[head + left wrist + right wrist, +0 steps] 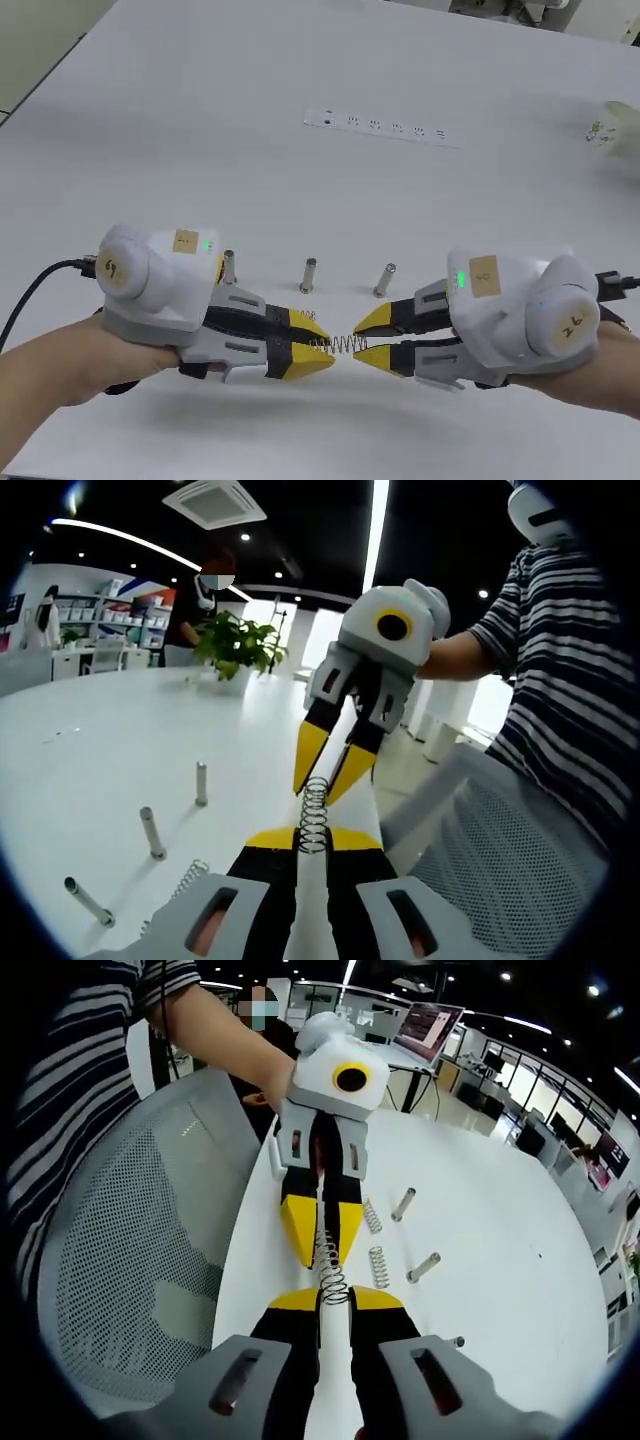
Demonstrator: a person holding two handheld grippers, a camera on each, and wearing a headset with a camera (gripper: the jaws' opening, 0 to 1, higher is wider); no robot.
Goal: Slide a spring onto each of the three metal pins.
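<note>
A short coil spring (343,345) hangs above the white table (300,200) between my two grippers. My left gripper (328,352) is shut on its left end and my right gripper (358,343) is shut on its right end. In the left gripper view the spring (314,815) rises from my left gripper (313,838) into the right gripper's yellow tips. Three upright metal pins (229,266) (308,275) (385,280) stand bare in a row just beyond the grippers. Two loose springs (372,1215) (378,1265) lie on the table near the pins (403,1204).
A white power strip (385,127) lies farther back on the table. A small pale object (605,130) sits at the far right edge. A mesh chair back (150,1250) and a person in a striped shirt (560,650) are at the near table edge.
</note>
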